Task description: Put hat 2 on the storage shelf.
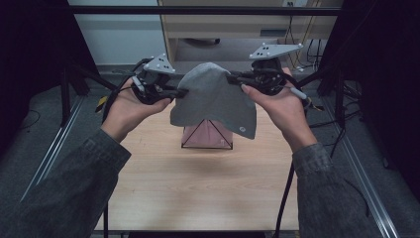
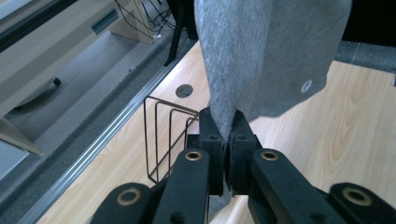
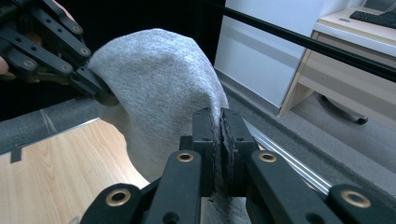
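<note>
**One grey cloth held up by two grippers**

One grey cloth (image 1: 214,99) hangs above the table (image 1: 198,188), at twelve o'clock. The left gripper (image 1: 184,92) and right gripper (image 1: 232,78) each clamp an edge. One wire rack (image 1: 207,135) with pink fabric (image 1: 198,135) stands beneath.

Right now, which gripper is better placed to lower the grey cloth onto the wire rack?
Probably the left gripper. In its own view the wire rack stands just beside its jaws. Both it and the right gripper are shut on the grey cloth, which hangs above the rack.
</note>
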### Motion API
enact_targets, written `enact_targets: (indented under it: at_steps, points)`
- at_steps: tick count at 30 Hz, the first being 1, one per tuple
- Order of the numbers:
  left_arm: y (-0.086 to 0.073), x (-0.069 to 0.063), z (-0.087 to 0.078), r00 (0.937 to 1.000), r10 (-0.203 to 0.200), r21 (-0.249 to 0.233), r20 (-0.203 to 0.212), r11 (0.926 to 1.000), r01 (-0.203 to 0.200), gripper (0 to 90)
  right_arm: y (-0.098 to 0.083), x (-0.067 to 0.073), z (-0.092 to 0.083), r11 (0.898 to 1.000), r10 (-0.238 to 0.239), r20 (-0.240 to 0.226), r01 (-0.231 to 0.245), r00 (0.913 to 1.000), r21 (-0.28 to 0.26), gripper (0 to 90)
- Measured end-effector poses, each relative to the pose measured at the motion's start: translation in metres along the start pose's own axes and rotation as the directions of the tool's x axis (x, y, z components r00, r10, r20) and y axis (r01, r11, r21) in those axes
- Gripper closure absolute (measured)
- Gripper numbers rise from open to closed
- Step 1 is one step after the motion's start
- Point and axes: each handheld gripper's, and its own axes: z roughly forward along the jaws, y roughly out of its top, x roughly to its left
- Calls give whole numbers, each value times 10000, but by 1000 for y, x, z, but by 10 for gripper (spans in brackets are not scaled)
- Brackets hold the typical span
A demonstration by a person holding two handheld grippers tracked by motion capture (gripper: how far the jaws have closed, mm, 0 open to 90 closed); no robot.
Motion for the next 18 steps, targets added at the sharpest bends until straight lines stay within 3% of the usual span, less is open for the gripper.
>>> enact_targets:
  at_steps: [13,18]
  points:
    - [24,25,-10,9988,-66,-394,-481,9992,47,872,28,-20,6,9993,-92,15,92,10000,-351,857]
    - [28,34,-6,9975,-59,-448,-707,9990,27,872,33,-31,16,9993,-73,12,74,10000,-359,857]
